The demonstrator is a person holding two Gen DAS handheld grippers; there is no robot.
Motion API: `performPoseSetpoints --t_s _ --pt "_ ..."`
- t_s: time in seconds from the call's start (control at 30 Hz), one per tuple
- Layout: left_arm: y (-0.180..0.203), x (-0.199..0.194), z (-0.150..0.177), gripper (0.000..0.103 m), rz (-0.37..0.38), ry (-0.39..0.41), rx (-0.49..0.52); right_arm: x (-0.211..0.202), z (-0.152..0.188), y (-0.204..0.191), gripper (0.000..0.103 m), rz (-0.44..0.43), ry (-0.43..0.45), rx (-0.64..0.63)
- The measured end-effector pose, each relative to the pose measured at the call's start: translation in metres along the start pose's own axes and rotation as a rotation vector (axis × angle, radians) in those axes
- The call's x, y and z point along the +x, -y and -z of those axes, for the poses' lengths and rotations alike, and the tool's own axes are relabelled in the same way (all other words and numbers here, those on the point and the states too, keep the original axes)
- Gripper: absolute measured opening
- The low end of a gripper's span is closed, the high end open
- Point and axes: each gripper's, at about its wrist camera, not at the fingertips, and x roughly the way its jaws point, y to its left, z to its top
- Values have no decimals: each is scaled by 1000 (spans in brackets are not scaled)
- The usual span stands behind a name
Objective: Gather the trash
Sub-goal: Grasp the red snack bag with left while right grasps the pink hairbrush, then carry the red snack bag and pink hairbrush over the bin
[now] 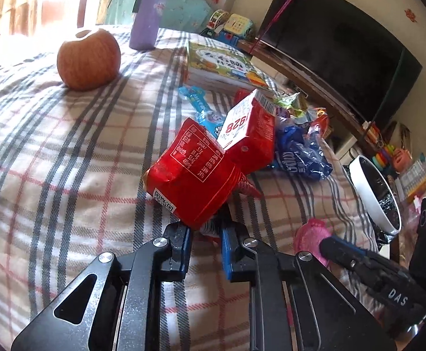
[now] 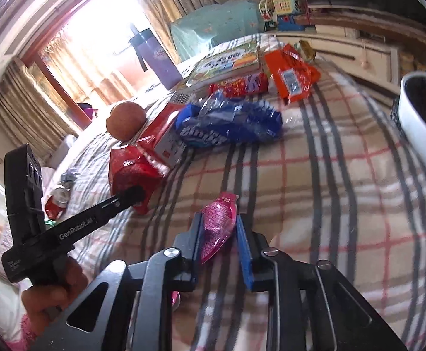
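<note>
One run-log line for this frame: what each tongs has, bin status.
left tongs: shut on red snack bag | right tongs: pink wrapper between pads, grip unclear | white bin: nearby | blue wrapper: on blanket

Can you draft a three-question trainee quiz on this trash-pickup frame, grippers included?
1. True or false: the left gripper is shut on the red snack bag.
2. What sits between the right gripper's fingers? A) apple B) pink wrapper C) blue bag
3. Name the round fruit on the plaid blanket.

Key
1. True; it pinches the bag's near edge.
2. B, the pink wrapper; whether the pads press it is unclear.
3. The apple, far from both grippers.
</note>
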Motion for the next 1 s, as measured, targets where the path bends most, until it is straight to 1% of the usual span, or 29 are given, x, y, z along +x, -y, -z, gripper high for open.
performPoseSetpoints --t_s 0.03,0.07,0.1,0.13,0.2,0.37,0.47,0.53,0.57,0.63,0.7,0.8,1.0 --pt "0 -2 1 14 -2 4 2 1 2 0 38 -9 -10 7" --pt "0 -5 1 14 -3 8 3 2 3 -1 49 -17 -13 11" --pt "0 -8 3 14 -5 12 3 0 5 -2 55 -31 -15 12" --pt "-1 -12 4 14 -8 17 3 -2 8 -4 58 -21 -6 0" --pt "-5 -20 7 14 -14 28 1 -7 11 -9 68 8 8 -21" --pt "-19 -40 14 14 -26 54 -31 -7 22 -23 71 58 10 -63" --pt "-24 -45 18 14 -26 53 -37 5 25 -43 71 146 -2 -156" --pt "-26 -49 21 14 -25 54 -37 12 24 -51 71 191 -16 -200" --pt "-26 -49 21 14 -24 54 -37 15 23 -53 70 204 -21 -214" --pt "-26 -50 24 14 -20 52 -38 19 24 -58 62 236 -35 -254" --pt "-24 -51 26 14 -14 49 -37 20 23 -60 30 274 -32 -285" --pt "-18 -51 28 14 -3 44 -26 15 21 -52 19 252 -27 -271" --pt "1 -52 32 14 27 35 4 -13 19 -32 16 176 16 -209"
